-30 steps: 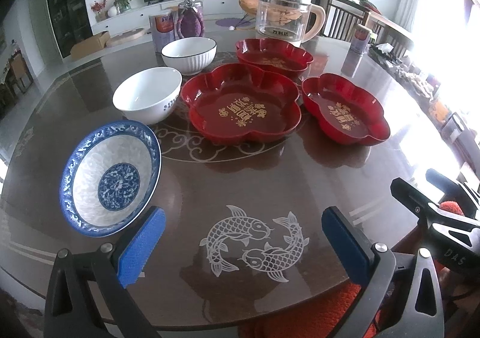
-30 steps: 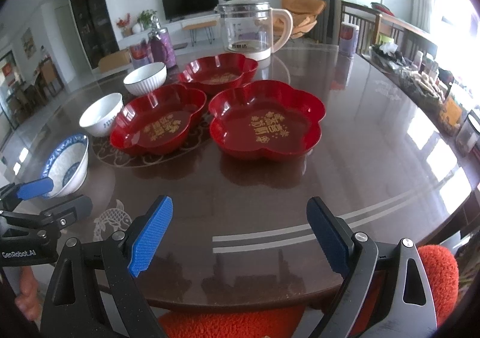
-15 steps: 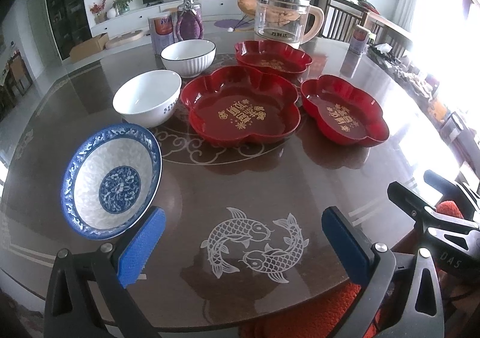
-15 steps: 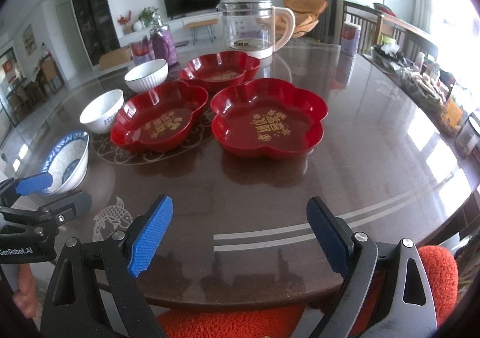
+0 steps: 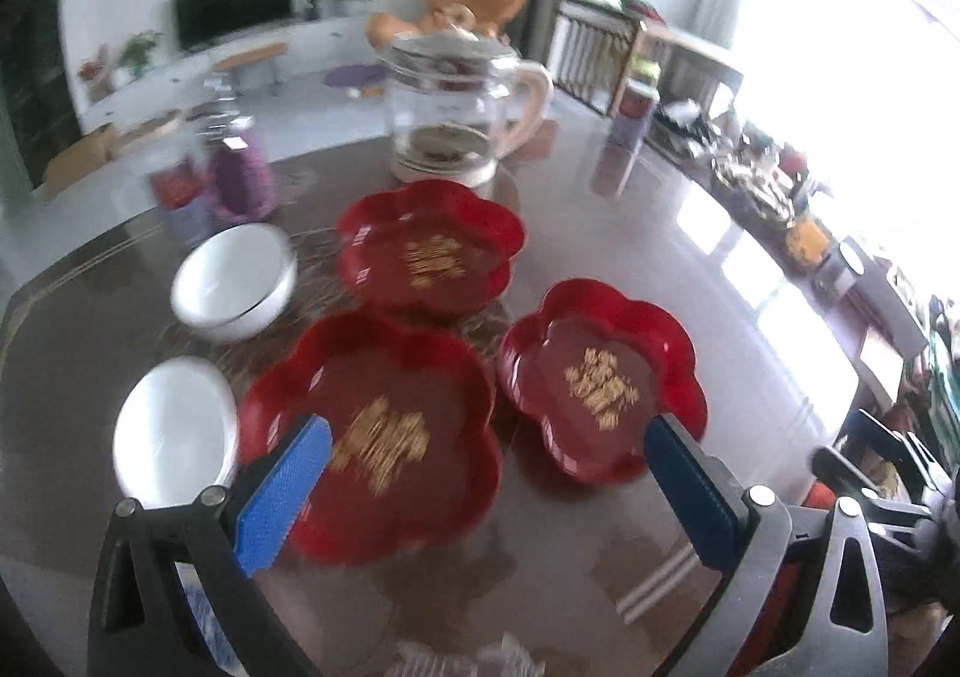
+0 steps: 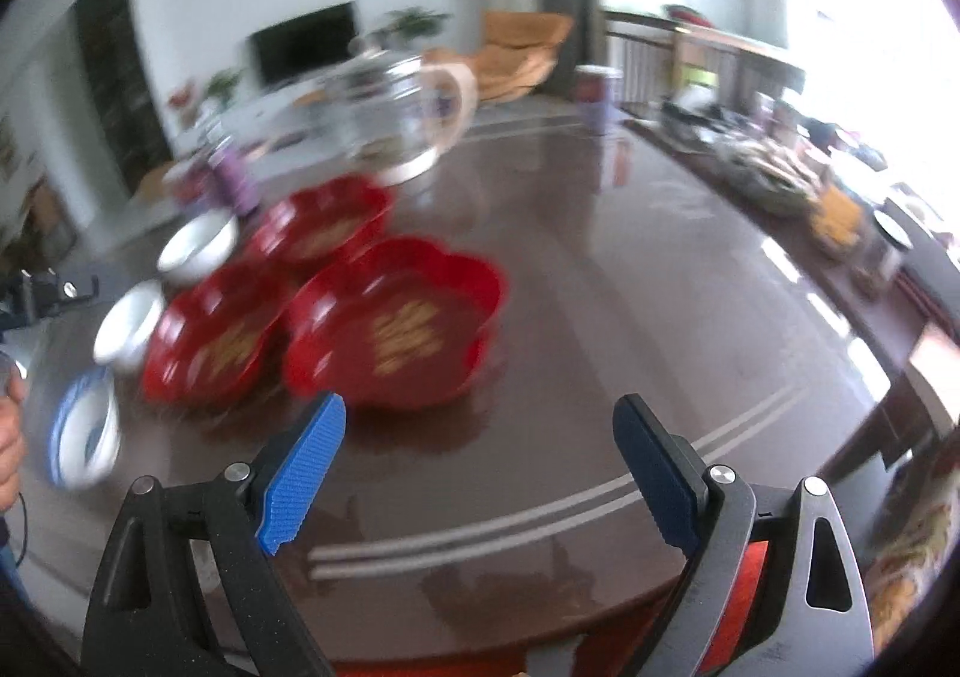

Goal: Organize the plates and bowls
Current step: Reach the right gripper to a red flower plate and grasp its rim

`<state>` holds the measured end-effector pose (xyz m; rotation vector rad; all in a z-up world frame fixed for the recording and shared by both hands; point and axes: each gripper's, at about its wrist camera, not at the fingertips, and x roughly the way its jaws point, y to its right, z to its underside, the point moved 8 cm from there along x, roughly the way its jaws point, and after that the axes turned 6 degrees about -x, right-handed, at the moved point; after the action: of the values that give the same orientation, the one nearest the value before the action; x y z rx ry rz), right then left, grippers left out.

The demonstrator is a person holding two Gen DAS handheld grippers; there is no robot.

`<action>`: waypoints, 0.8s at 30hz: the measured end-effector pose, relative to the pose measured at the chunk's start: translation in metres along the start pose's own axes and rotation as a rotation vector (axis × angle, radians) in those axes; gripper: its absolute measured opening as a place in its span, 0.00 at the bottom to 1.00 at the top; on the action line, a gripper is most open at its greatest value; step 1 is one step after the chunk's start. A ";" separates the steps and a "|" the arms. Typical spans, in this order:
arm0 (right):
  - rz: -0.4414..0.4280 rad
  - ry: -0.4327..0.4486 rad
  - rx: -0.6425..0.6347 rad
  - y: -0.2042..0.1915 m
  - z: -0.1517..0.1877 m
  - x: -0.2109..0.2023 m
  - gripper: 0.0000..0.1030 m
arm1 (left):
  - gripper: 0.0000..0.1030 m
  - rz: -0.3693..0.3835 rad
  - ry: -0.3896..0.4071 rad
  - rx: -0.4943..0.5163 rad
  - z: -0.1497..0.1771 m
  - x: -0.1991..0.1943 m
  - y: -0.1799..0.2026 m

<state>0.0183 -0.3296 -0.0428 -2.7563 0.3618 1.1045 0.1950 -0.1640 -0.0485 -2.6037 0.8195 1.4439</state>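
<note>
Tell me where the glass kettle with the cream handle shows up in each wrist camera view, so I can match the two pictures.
Left wrist view: the glass kettle stands upper centre, at the far side of the table, just beyond the farthest red flower-shaped plate.
Right wrist view: the glass kettle is upper left of centre, blurred, again behind the farthest red flower-shaped plate.
Shared landmark: the black television on the far wall.

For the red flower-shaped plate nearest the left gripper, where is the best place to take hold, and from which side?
Probably the raised scalloped rim on the near side of the nearest red plate, one finger inside the wall and one outside. The plate sits flat on the table, so only its upturned lobed wall offers a pinch. The left gripper, open, already faces that edge; a white bowl crowds the left side.
</note>
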 end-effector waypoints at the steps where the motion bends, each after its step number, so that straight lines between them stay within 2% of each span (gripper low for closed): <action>1: -0.026 -0.025 0.033 0.008 -0.001 0.005 0.90 | 1.00 0.007 -0.015 0.010 -0.007 0.010 0.004; 5: -0.151 -0.129 0.174 0.025 0.006 0.033 0.90 | 0.99 0.022 -0.123 0.010 -0.033 0.073 0.013; 8: -0.195 -0.174 0.239 0.029 0.013 0.049 0.90 | 0.90 0.030 -0.201 -0.009 -0.036 0.107 0.013; 11: -0.262 -0.205 0.297 0.027 0.019 0.063 0.89 | 0.79 0.012 -0.253 0.032 -0.030 0.130 0.018; 16: -0.290 -0.233 0.317 0.024 0.014 0.083 0.89 | 0.68 -0.030 -0.279 0.129 -0.017 0.143 0.027; 21: -0.276 -0.237 0.269 0.014 0.002 0.102 0.86 | 0.43 -0.035 -0.307 0.103 -0.011 0.157 0.023; 23: -0.262 -0.240 0.241 0.009 -0.001 0.111 0.63 | 0.35 -0.041 -0.317 0.094 -0.008 0.161 0.023; 24: -0.260 -0.250 0.232 0.007 -0.002 0.116 0.26 | 0.29 -0.042 -0.319 0.094 -0.007 0.163 0.023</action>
<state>0.0987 -0.3562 -0.1227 -2.3494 0.0885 1.2310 0.2582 -0.2548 -0.1710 -2.2272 0.7649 1.7024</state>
